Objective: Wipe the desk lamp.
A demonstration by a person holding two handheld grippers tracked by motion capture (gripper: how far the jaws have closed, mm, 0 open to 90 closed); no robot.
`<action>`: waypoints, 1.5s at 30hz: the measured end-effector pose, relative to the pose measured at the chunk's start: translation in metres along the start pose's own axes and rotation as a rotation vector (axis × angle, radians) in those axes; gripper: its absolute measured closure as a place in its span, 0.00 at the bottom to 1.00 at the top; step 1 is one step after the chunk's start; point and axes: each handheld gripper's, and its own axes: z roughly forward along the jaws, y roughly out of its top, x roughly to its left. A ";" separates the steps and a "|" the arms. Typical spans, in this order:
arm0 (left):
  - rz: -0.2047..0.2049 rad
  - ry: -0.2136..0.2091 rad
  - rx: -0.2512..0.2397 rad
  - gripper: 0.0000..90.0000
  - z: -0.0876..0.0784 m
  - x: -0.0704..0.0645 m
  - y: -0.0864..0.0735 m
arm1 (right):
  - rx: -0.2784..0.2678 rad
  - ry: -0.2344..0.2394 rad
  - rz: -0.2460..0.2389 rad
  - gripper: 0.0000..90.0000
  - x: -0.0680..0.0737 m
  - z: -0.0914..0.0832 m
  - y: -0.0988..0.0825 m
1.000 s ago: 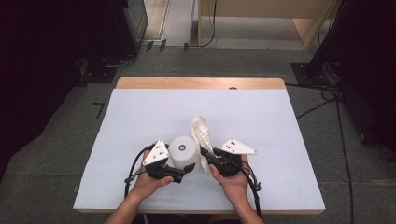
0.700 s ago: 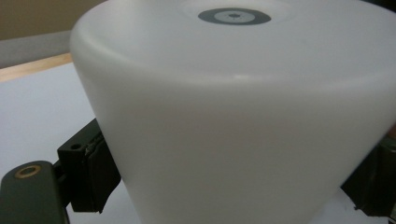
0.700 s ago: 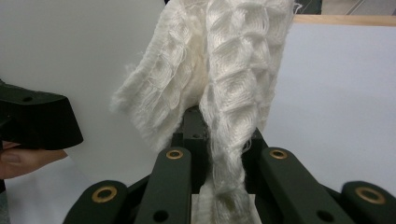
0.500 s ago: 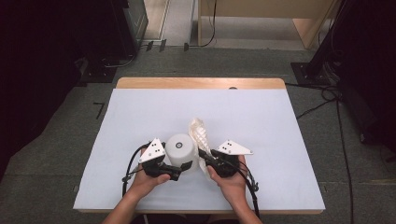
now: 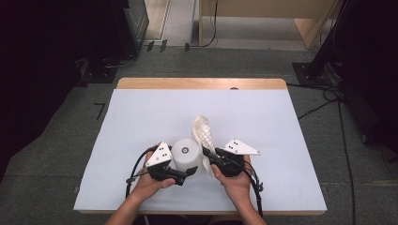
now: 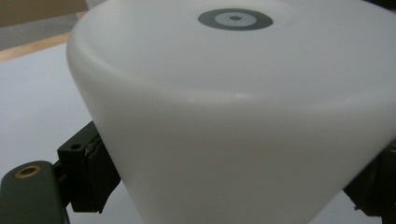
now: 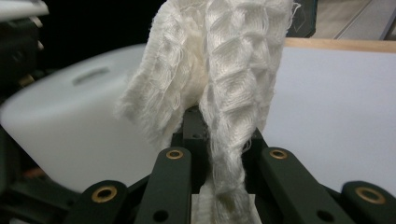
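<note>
1. Progress, judged from the present layout: both items are already picked up. The white plastic container (image 5: pixel 186 155) sits bottom-up in the left gripper (image 5: pixel 187 172), and the white waffle-weave cloth (image 5: pixel 204 132) is clamped in the right gripper (image 5: pixel 206 153). Wiping of the container appears to be the work in hand; the cloth is close beside the container wall, but contact cannot be confirmed.
2. Remaining, as a judgement: bring the cloth onto the container surface and rub it; then set both items down.
3. Location of items: both are over the near-centre of the white-covered table (image 5: pixel 141 117), between the two hands.
4. Left gripper state: in the left gripper view, its jaws stand wide apart on either side of the container (image 6: pixel 243 116), with a pad (image 6: pixel 95 175) bearing on the left wall. The container is gripped.
5. Right gripper state: in the right gripper view, the jaws are drawn together on a bunched fold of the cloth (image 7: pixel 233 79), which rises above them.
6. Hand pose: the left hand (image 5: pixel 150 183) and the right hand (image 5: pixel 234 180) enter from the near edge, with grippers angled inward toward each other.
</note>
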 end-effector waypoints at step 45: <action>-0.009 0.012 -0.060 0.10 -0.016 0.009 0.007 | 0.040 0.020 0.013 0.89 0.007 0.009 -0.006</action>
